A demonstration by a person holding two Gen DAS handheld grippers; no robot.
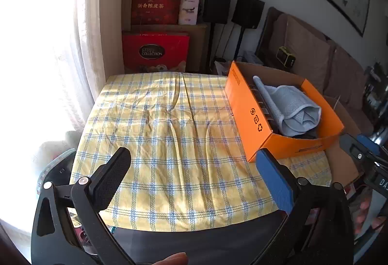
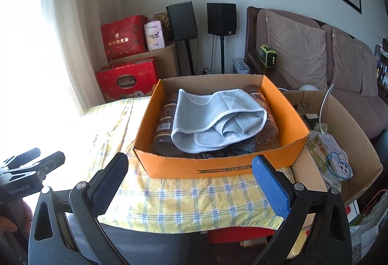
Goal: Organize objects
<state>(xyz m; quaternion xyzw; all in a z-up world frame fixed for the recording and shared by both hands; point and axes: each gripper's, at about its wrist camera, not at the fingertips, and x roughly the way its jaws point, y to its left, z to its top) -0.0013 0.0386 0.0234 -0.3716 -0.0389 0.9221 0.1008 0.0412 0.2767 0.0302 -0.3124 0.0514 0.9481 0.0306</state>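
- The left gripper (image 1: 191,166) was seen spread wide above the checked cloth (image 1: 169,143), with nothing caught between its pads.
- The right gripper (image 2: 190,171) was likewise spread to its widest, nothing between the fingers, and it was pointed down at the near wall of the orange box (image 2: 218,165).
- No earlier picture was given, so no motion was told.
- The box was set on the cloth at the table's right side; in the left view it was found to the right of the gripper, just past the blue pad (image 1: 275,182).
- A pale blue mesh cloth (image 2: 218,119) was draped loosely inside the box, laid over dark jars (image 2: 167,119).
- One jar was seen lying along the left wall, and another (image 2: 264,119) was partly covered at the right.
- A dark item was glimpsed under the mesh at the front; what it was could not be told.
- A brown carton (image 2: 351,143) was placed just beside the box on the right, with a patterned pouch (image 2: 337,155) and a white cable inside.
- Red gift bags (image 2: 126,39), two black speakers (image 2: 220,17) and a sofa (image 2: 315,53) were noted behind the table.
- The left gripper's tips showed at the left edge of the right view, apart from the box.
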